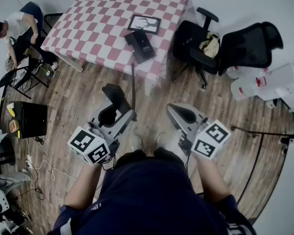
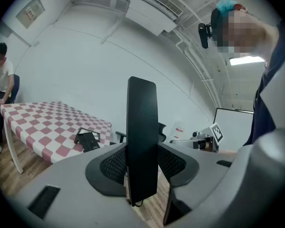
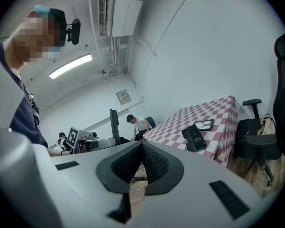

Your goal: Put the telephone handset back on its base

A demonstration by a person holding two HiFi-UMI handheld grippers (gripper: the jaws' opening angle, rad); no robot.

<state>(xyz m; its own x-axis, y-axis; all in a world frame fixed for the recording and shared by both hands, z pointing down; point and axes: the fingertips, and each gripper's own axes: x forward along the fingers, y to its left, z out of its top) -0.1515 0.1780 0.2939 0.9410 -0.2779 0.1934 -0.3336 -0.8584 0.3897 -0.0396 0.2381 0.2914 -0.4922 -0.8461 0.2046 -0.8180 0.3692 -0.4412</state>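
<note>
Closest in, the left hand-held gripper is clamped on the telephone handset. The black handset stands upright between the jaws, which are spread wide with a mesh pad against each of its flat sides, and its top end rises well above the fingertips. The right hand-held gripper is just beside the left one, level with it. Its jaws are drawn together with the tips meeting, and nothing is caught between them. Through the slot below its pads, what looks like a short length of coiled cord shows against the wooden floor; that patch is too small to be sure of.

A thin dark cord runs from the held handset straight ahead toward the counter. The counter stands well ahead of both hand-held grippers and is covered with a red-and-white checked cloth. The telephone base lies on the counter near its closest edge, a flat black block well apart from the handset. Just beyond the base lies a dark-framed picture.

Ahead and to the right of the right hand-held gripper, a black office chair stands against the end of the counter, with a second black chair farther right. Far ahead and to the left of the left hand-held gripper, a seated person in a white shirt bends forward.
</note>
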